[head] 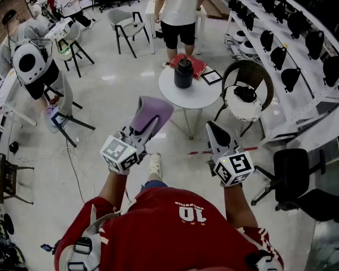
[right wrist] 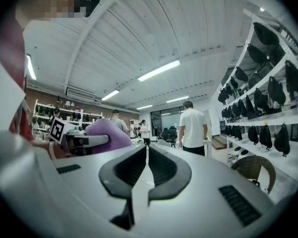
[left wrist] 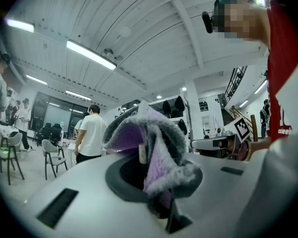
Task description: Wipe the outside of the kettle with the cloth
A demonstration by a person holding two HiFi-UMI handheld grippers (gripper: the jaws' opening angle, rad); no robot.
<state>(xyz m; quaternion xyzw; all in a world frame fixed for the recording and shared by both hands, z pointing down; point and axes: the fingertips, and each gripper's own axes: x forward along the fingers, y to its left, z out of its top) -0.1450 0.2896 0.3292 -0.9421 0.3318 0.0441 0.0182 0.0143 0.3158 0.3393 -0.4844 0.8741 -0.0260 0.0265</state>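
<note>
A dark kettle [head: 183,72] stands on a round white table [head: 199,96] ahead of me, beside a red book. My left gripper [head: 142,128] is held up in the air well short of the table, shut on a purple and grey cloth [head: 151,113]. In the left gripper view the cloth [left wrist: 151,150] bulges out between the jaws. My right gripper [head: 214,133] is raised beside it, shut and empty; its jaws [right wrist: 147,158] meet with nothing between them. The kettle does not show in either gripper view.
A wicker chair [head: 246,92] stands right of the table, and a person in a white shirt [head: 179,13] stands behind it. Shelves with dark helmets [head: 288,44] line the right wall. Chairs [head: 127,27] and seated people fill the left. A black office chair [head: 299,176] is at my right.
</note>
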